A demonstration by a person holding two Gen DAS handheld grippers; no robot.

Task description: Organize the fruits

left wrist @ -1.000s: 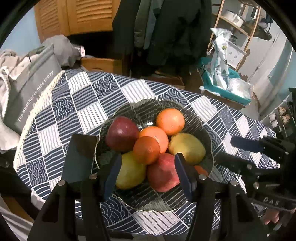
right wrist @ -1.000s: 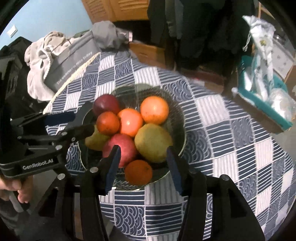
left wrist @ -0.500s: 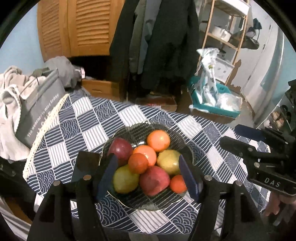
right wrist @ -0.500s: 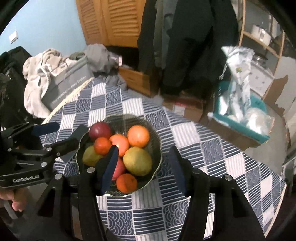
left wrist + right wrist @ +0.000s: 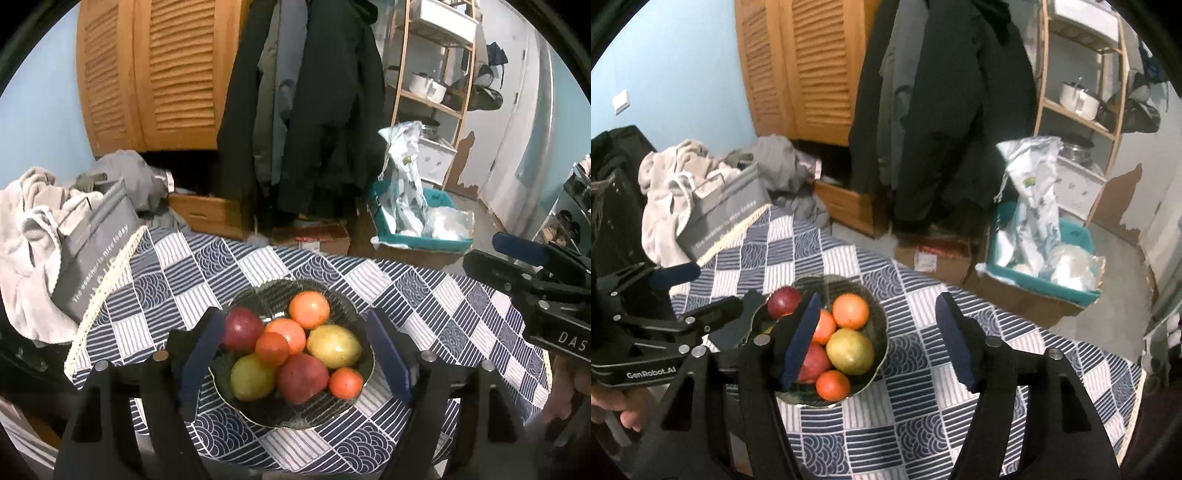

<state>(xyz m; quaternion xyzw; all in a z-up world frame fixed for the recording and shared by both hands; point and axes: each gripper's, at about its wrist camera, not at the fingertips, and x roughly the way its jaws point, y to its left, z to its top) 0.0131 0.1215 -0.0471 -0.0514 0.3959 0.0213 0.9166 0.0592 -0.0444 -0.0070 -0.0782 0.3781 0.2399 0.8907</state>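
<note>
Tablecloth (image 5: 258,266), fruit bowl (image 5: 295,413) under grippers (image 5: 295,354)

bowl (image 5: 275,295): dark, fine stripes
fruits (image 5: 295,350): orange, red, yellow-green
tabletop (image 5: 424,295): navy-white checks, wave pattern

Left gripper (image 5: 295,354): angled downward, jaws opening, nothing between the pads. Right gripper (image 5: 877,341): angled downward, jaws opening, likewise empty. Left hand (image 5: 617,410): bare, wrapped around the left grip. Right hand (image 5: 565,384): only partly seen at the frame edge, apparently gripping the handle.
</note>
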